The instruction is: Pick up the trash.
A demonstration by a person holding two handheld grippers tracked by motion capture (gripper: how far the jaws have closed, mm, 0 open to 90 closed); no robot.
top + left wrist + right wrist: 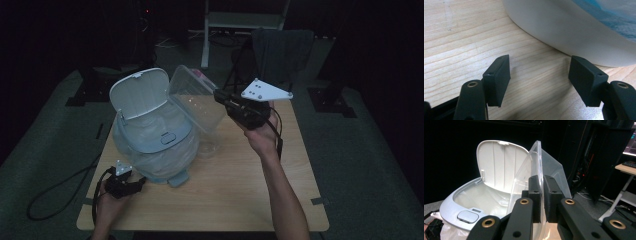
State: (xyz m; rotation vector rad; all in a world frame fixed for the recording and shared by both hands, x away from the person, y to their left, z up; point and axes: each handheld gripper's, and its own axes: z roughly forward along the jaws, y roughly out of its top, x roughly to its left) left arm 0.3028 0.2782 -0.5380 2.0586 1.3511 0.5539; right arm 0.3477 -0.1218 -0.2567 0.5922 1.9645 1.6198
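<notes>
A pale blue-white bin lined with a plastic bag stands on the wooden table, its lid raised. My right gripper is shut on the rim of a clear plastic container, held tilted against the bin's opening. The right gripper view shows the jaws pinching the container wall beside the lid. My left gripper rests low at the bin's front left. It stands open with bare tabletop between the fingers, just short of the bin's rounded base.
A dark draped chair and a white frame stand behind the table. A black cable loops over the floor at the left. The table's right half and front are bare wood.
</notes>
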